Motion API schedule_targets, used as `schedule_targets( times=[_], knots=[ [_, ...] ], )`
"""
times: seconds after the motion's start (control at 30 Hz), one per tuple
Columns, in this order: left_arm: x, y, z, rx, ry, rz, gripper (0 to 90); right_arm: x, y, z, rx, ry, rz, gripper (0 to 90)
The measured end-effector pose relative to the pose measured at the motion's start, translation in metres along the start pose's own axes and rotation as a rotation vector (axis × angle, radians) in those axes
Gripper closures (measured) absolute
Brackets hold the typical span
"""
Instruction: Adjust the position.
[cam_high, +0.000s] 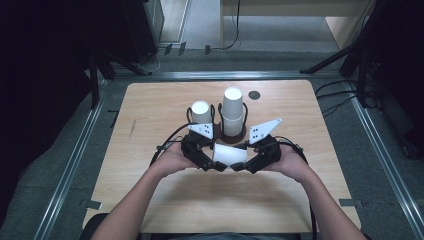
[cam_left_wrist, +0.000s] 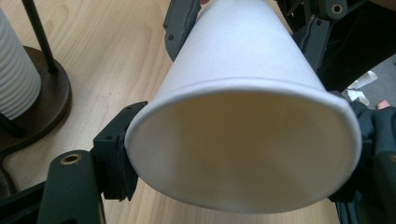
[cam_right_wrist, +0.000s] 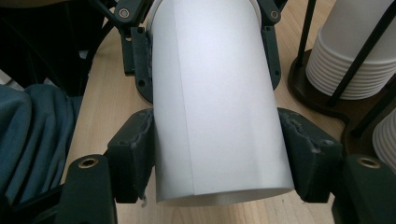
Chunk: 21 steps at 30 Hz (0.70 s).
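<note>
Above the desk (cam_high: 150, 195), my right gripper (cam_high: 243, 165) clamps the paper cup (cam_high: 230, 154) while my left gripper (cam_high: 215, 165) pinches its rim, ready for stacking.

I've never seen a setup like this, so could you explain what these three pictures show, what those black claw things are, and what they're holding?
No robot here: a person at a wooden table holds a hand-operated clamp, called a gripper, in each hand. The high view looks down from above; each of the other two comes from a camera riding on one gripper. The left gripper and right gripper meet at one white paper cup lying sideways between them. The right one clamps near its closed base; the left one's jaws sit at its open rim. Behind stands a dark cup holder with two stacks of cups.
</note>
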<state>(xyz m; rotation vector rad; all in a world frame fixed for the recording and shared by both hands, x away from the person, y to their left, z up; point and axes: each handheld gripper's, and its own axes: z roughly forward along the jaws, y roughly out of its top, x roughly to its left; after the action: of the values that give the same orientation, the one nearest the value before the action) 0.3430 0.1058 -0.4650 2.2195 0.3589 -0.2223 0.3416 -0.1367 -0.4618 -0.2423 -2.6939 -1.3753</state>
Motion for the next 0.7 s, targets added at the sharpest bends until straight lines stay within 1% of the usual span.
schedule_targets(
  times=[0.07, 0.13, 0.17, 0.2, 0.23, 0.27, 0.3, 0.37, 0.4, 0.5, 0.53, 0.63, 0.67, 0.7],
  knots=[
    [-0.001, 0.0, 0.001, 0.005, 0.005, 0.007, 23.6, 0.0, 0.0, 0.0, 0.009, -0.003, 0.007, 32.1],
    [-0.002, 0.002, 0.001, 0.027, 0.01, 0.015, 23.6, 0.0, 0.0, 0.001, 0.02, 0.003, 0.023, 31.0],
    [-0.002, 0.003, 0.0, 0.028, 0.01, 0.014, 23.6, 0.0, 0.0, 0.002, 0.025, 0.005, 0.033, 29.8],
    [-0.002, 0.003, 0.0, 0.031, 0.009, 0.006, 23.6, 0.001, 0.0, 0.002, 0.025, 0.003, 0.032, 28.7],
    [-0.001, 0.003, 0.0, 0.036, 0.012, 0.009, 23.6, 0.002, 0.0, 0.002, 0.027, -0.001, 0.027, 27.3],
    [0.0, 0.002, -0.001, 0.043, 0.014, 0.0, 23.6, 0.002, 0.0, 0.002, 0.034, -0.009, 0.023, 25.3],
    [0.001, 0.002, -0.001, 0.055, 0.022, 0.002, 23.6, 0.002, 0.0, 0.002, 0.038, -0.019, 0.022, 23.9],
    [0.003, 0.001, -0.004, 0.059, 0.024, -0.012, 23.6, 0.002, -0.001, 0.002, 0.049, -0.033, 0.032, 23.4],
    [0.003, 0.0, -0.005, 0.059, 0.03, -0.011, 23.6, 0.002, -0.002, 0.001, 0.051, -0.046, 0.032, 23.3],
    [0.004, 0.001, -0.007, 0.073, 0.038, -0.016, 23.5, 0.001, -0.004, 0.001, 0.06, -0.056, 0.038, 22.8],
    [0.005, 0.001, -0.008, 0.088, 0.035, -0.016, 23.5, 0.0, -0.004, 0.001, 0.063, -0.059, 0.04, 22.5],
    [0.006, 0.002, -0.011, 0.125, 0.053, -0.015, 23.5, -0.001, -0.006, 0.002, 0.071, -0.07, 0.056, 21.9],
    [0.005, 0.002, -0.012, 0.128, 0.064, -0.011, 23.5, -0.001, -0.007, 0.002, 0.073, -0.076, 0.057, 21.5],
    [0.006, 0.002, -0.014, 0.126, 0.061, -0.014, 23.5, -0.001, -0.007, 0.001, 0.073, -0.085, 0.053, 21.0]
  ],
)
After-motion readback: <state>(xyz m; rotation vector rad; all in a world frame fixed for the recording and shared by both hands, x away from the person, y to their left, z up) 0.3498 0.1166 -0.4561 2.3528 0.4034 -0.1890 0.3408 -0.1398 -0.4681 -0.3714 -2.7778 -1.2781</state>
